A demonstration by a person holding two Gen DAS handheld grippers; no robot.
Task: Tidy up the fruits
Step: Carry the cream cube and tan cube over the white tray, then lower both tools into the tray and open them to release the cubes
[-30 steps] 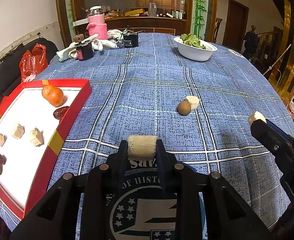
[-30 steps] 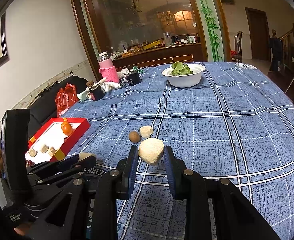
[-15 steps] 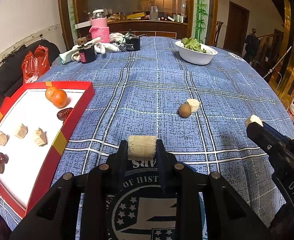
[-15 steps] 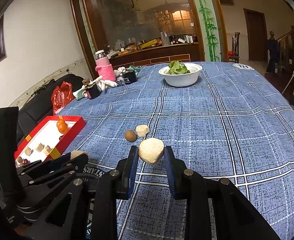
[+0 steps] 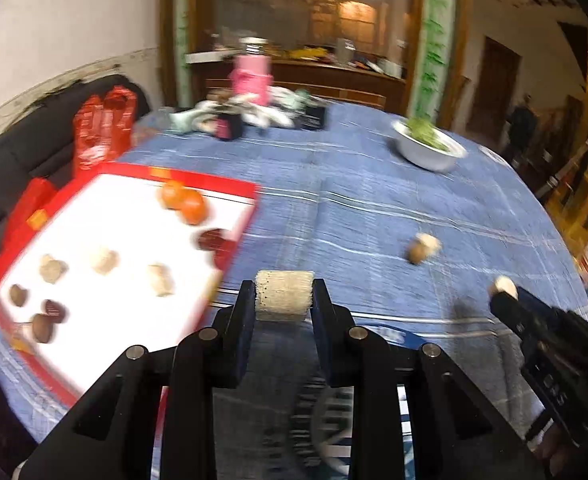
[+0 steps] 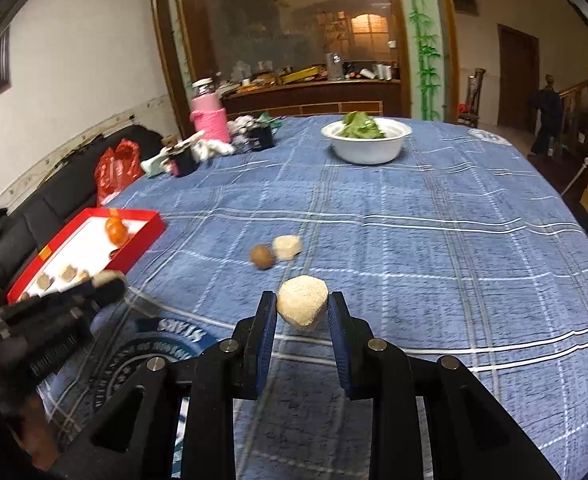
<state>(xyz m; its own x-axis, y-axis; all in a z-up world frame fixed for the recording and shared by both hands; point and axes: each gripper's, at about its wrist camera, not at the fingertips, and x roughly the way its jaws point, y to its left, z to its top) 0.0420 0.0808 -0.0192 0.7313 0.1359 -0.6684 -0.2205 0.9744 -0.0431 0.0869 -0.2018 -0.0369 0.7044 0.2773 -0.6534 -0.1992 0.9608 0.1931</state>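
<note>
Nearest: your left gripper [image 5: 283,300] pinches a pale block [image 5: 283,295] by its flat sides; your right gripper [image 6: 301,312] clamps a pale chunk [image 6: 302,300]. Both look light, crumbly; squeeze gently. Farther off: the red tray [image 5: 222,190], fruit already inside.

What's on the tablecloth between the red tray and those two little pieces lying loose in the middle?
Nothing: between the red tray and the loose brown fruit with its pale chunk, only bare blue tablecloth, clearest in the right wrist view.

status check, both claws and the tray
Left claw shut on beige chunk. Right claw shut on another chunk. Red tray unobstructed.
</note>
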